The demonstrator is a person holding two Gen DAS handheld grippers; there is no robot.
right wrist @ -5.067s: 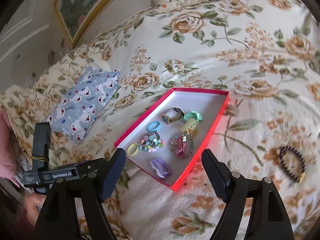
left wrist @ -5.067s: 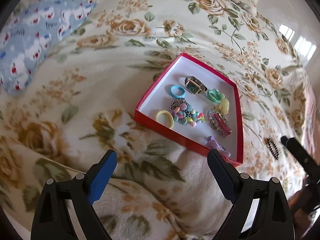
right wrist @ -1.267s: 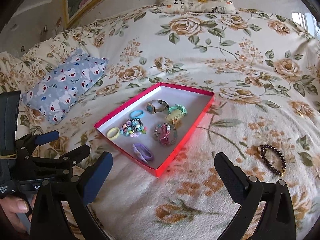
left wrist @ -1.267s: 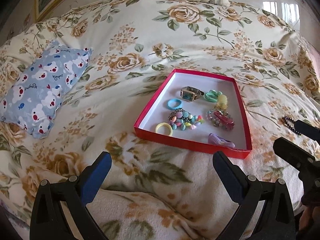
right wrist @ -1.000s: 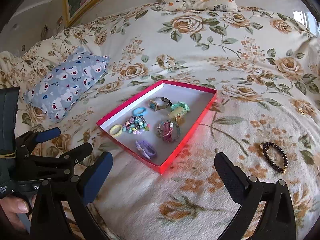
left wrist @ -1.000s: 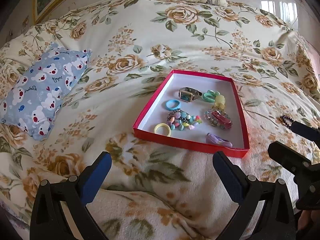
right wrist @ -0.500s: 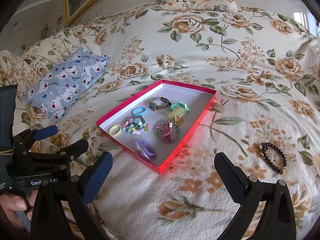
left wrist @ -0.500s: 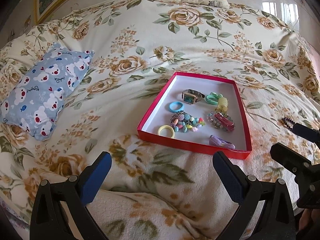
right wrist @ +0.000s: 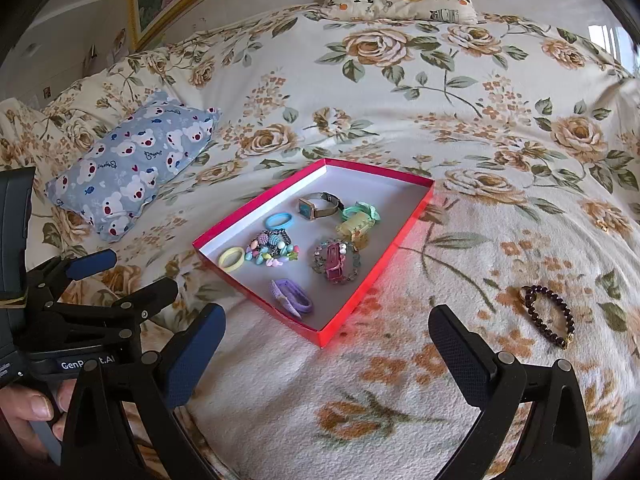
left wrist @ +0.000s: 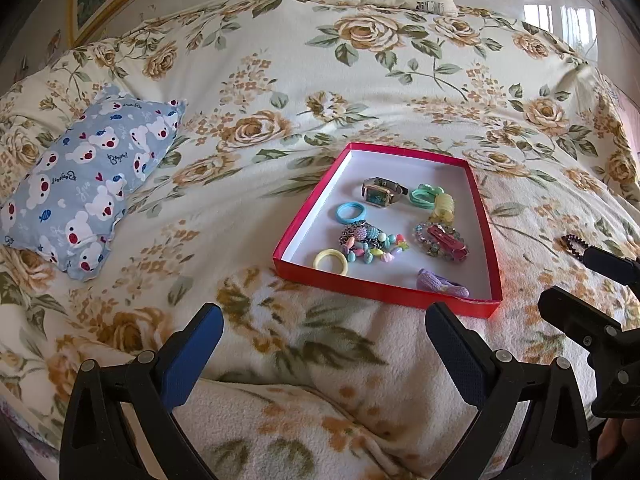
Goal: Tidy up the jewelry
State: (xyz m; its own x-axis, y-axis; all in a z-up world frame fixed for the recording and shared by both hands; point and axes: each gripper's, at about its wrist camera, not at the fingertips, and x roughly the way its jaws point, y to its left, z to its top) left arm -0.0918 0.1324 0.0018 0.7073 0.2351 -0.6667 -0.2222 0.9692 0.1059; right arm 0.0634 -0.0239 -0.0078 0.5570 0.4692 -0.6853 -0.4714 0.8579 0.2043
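Both tongs are hanging wide open and empty over the near edge of the bed: the left tongs (left wrist: 323, 332) are facing the shallow red cardboard tray with a white floor (left wrist: 486, 236), and the right tongs (right wrist: 327, 334) are looking across its near corner. Compared with a second ago almost nothing is moving; compared with five seconds ago, both views are sitting further back and higher, so the whole tray and the floral cream blanket (right wrist: 400, 92) are showing.

The tray is already holding a square-faced wristwatch (left wrist: 381, 193), a blue hair ring (left wrist: 350, 213), a yellow hair ring (left wrist: 330, 262), a cluster of pastel beads (left wrist: 370, 245), a mint and yellow hair clip pair (left wrist: 435, 200), a pink clip on a sparkly bracelet (left wrist: 442, 240) and a purple hair tie (left wrist: 440, 285).

One piece is lying outside: the dark beaded bracelet (right wrist: 550, 314), on the blanket well to the right of the tray, near the right tongs. That is probably the next pickup, and the pull-back looks like a pause before reaching for it.
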